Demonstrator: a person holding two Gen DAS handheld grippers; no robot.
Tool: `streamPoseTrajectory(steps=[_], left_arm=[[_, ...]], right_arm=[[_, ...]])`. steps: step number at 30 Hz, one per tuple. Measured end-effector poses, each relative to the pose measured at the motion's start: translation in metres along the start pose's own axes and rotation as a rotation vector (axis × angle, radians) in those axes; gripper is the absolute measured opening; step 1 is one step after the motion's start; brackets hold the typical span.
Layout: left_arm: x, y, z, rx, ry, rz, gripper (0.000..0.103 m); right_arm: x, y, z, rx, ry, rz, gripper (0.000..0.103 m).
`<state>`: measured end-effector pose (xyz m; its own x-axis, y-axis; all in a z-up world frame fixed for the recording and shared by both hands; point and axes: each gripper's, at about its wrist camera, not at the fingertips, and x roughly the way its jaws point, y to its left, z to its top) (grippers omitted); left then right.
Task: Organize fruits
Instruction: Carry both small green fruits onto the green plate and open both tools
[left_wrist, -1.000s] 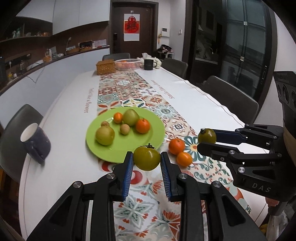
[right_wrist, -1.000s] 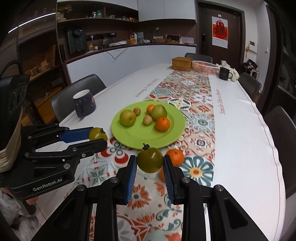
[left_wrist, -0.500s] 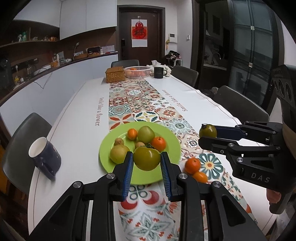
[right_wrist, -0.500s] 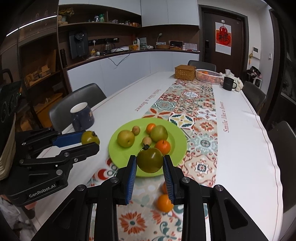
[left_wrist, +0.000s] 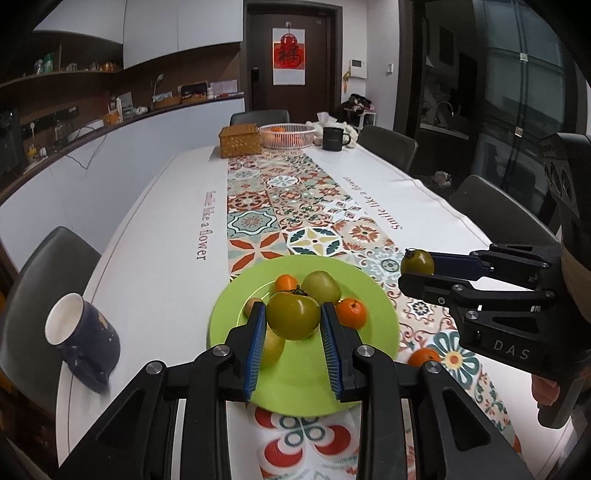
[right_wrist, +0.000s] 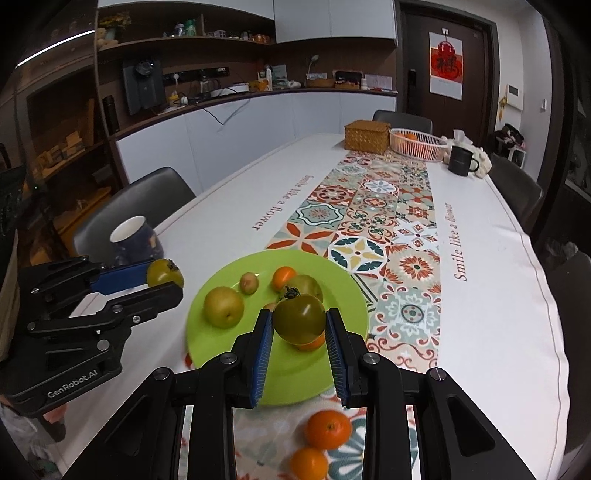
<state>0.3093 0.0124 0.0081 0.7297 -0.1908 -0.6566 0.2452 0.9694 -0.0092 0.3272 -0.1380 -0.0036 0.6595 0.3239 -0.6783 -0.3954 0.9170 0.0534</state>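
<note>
Two grippers (left_wrist: 293, 328) (right_wrist: 299, 328) each pinching a green tomato (left_wrist: 293, 315) (right_wrist: 300, 318), now over green plate (left_wrist: 380, 306), formerly short of it

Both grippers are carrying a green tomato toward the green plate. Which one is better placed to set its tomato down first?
Probably left. The left gripper holds its green tomato over the green plate, near its middle. The right gripper holds its own tomato nearer the plate's right side, above an orange.
</note>
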Motion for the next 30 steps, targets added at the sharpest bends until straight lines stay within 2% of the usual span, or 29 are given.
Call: streamPoseTrajectory(steps=[12,21,23,25,26,27,30], left_arm=[[0.059,0.011,0.005,-0.017,0.086,-0.007,0.03],[0.082,0.008,0.003,-0.006,0.128,0.003,0.03],[0.084,0.007,0.004,-0.006,0.134,0.012,0.032],[0.082,0.01,0.003,-0.015,0.133,0.013,0.042],[0.079,0.01,0.002,-0.019,0.126,0.015,0.043],[0.076,0.01,0.002,-0.021,0.119,0.02,0.044],[0.062,0.007,0.0,-0.02,0.1,0.035,0.048]], right_arm=[[0.054,-0.021,0.009,0.003,0.08,-0.014,0.03],[0.078,-0.034,0.006,0.032,0.117,-0.006,0.03],[0.081,-0.034,0.007,0.033,0.115,-0.009,0.03],[0.082,-0.035,0.007,0.035,0.111,-0.011,0.033],[0.08,-0.035,0.007,0.039,0.108,-0.015,0.041],[0.078,-0.035,0.006,0.042,0.101,-0.017,0.045],[0.067,-0.033,0.003,0.034,0.085,-0.032,0.045]])
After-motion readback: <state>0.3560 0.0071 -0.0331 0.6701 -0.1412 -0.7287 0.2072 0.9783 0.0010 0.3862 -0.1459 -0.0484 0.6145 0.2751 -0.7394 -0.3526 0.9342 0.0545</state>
